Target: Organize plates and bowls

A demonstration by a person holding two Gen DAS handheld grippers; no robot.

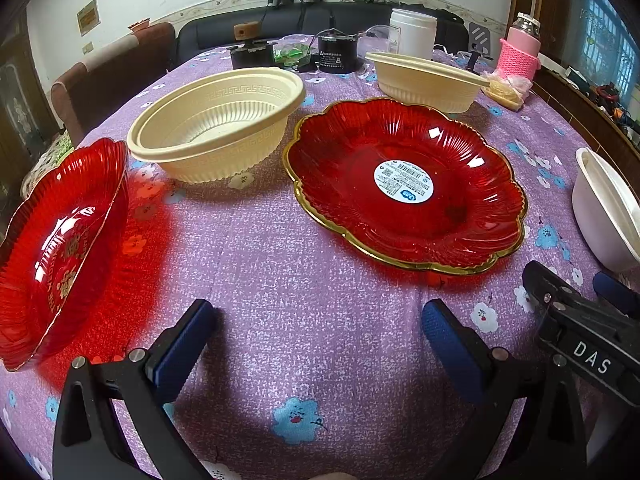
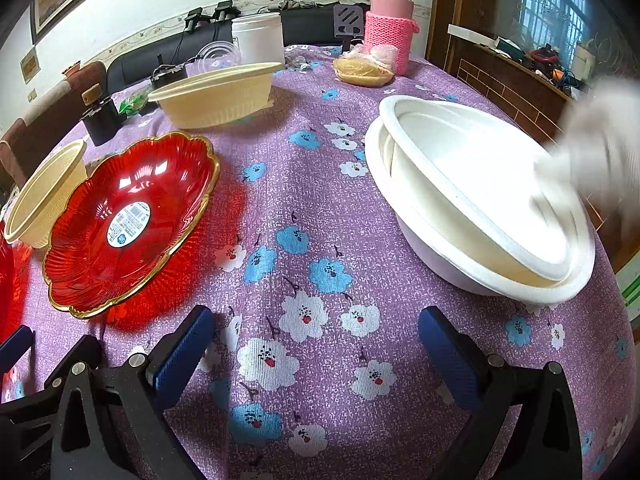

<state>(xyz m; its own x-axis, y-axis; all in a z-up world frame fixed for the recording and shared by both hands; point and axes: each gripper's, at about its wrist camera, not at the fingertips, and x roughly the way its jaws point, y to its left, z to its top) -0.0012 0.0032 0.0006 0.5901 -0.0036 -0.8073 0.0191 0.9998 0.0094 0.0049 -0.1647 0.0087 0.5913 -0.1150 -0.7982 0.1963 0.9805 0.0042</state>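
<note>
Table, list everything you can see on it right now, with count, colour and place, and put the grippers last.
red plates: two; gold-rimmed one mid-table, another at left edge
cream bowls: nested pair far left, single bowl at the back
white bowls: nested pair, right side
white jar: one, back
pink flask: one, knitted sleeve, back right
black gadgets: a few, back centre
bagged food: one, beside flask
tablecloth: purple, floral
left gripper: open, empty
right gripper: open, empty
</note>
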